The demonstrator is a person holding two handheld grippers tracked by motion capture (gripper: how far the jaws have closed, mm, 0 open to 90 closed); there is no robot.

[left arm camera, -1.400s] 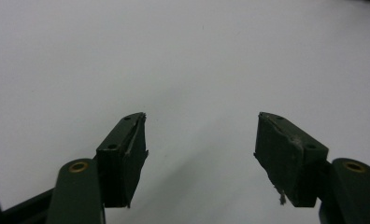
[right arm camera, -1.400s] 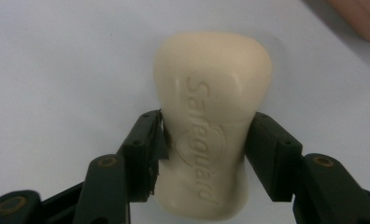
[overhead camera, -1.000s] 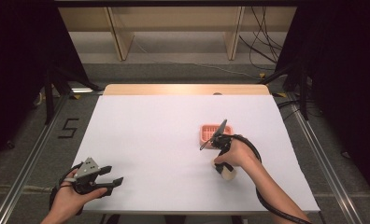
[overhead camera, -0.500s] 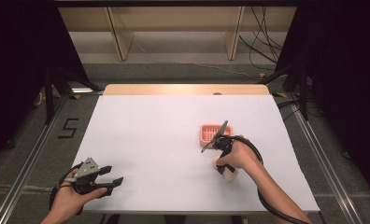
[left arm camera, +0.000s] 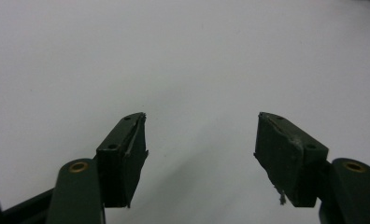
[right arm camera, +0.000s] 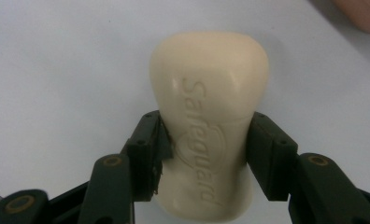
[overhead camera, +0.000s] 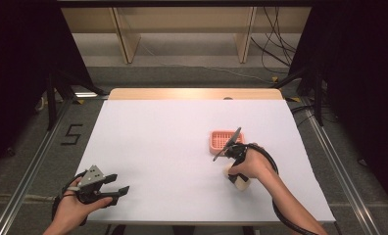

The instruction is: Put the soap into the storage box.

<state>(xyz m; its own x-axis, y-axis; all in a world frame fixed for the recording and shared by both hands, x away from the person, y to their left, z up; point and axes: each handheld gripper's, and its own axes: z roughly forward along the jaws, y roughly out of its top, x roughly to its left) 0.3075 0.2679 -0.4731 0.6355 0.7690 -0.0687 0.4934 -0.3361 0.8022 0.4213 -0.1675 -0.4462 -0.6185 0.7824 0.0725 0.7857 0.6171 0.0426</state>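
The right gripper pinched the soap bar, its near end cut off below; the left gripper stood spread.

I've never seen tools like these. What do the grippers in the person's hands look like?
Each gripper has two black jaws with brass-coloured rivets at the joints. The left gripper carries a grey three-cornered plate on top. The right gripper trails a black cable along the bare forearm. No sleeves are visible.
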